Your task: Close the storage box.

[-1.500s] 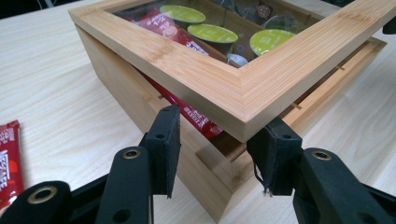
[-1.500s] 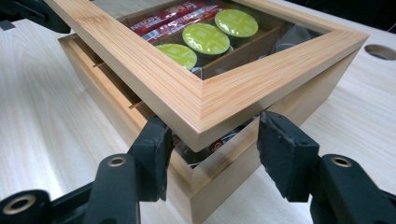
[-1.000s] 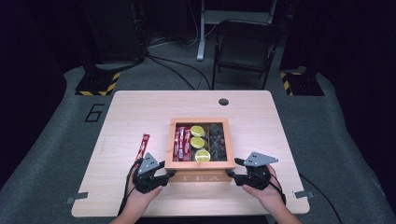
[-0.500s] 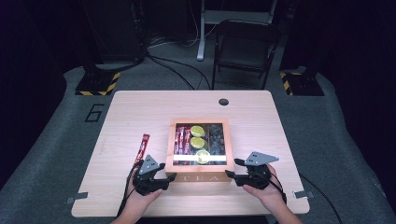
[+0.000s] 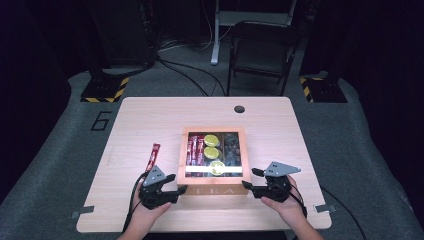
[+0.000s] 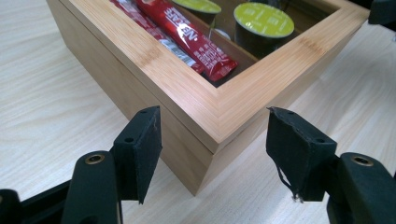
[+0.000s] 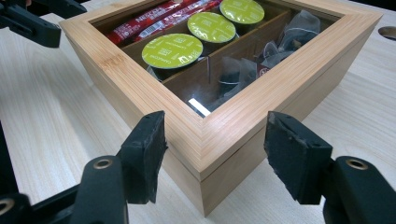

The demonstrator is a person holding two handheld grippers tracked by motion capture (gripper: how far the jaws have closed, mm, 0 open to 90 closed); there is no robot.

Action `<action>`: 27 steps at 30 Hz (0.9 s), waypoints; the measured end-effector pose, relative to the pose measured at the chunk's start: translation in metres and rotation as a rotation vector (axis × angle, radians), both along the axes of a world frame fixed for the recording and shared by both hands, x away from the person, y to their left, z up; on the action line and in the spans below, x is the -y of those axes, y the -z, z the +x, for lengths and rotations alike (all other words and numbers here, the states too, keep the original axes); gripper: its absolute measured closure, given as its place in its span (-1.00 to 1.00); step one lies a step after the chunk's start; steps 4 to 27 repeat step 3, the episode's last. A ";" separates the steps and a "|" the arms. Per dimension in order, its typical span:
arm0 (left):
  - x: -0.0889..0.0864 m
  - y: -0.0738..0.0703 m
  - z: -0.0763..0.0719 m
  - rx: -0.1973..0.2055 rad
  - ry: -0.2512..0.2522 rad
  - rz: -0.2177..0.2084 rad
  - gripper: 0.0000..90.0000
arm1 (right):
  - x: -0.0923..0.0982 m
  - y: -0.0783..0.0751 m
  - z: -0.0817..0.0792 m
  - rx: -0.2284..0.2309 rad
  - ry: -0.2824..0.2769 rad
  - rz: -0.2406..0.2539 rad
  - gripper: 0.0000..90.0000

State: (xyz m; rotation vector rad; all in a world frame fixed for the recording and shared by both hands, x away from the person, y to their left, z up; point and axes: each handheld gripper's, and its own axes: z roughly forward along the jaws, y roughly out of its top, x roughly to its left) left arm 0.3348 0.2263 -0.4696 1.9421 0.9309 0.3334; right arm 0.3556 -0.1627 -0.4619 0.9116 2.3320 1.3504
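Tea box (image 5: 214,189): bamboo, glass-topped lid down, near the table's front edge, between both grippers; "TEA" on its front face
Hidden or unclear: glare strip on the glass (image 5: 212,170) veils the front row of contents; dark sachets (image 7: 280,44) in the right compartment hard to identify
Left gripper (image 6: 212,151): jaws have just been opening; now apart, straddling the box's front-left corner, pads clear of the wood
Right gripper (image 7: 212,156): jaws have just been opening; spread around the front-right corner, not pressing
Contents: red Nescafé sticks (image 6: 189,35); green-lidded capsules (image 7: 172,50)
Around: a loose red stick (image 5: 154,156) lies on the table (image 5: 150,120) left of the box; round cable hole (image 5: 239,109) near the far edge; folding chair (image 5: 262,52) beyond
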 end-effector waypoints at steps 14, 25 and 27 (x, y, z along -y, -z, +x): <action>-0.006 -0.004 0.000 0.007 -0.028 -0.042 -0.20 | 0.002 0.001 0.001 -0.001 0.009 0.008 -0.16; -0.006 -0.004 0.000 0.007 -0.028 -0.042 -0.20 | 0.002 0.001 0.001 -0.001 0.009 0.008 -0.16; -0.006 -0.004 0.000 0.007 -0.028 -0.042 -0.20 | 0.002 0.001 0.001 -0.001 0.009 0.008 -0.16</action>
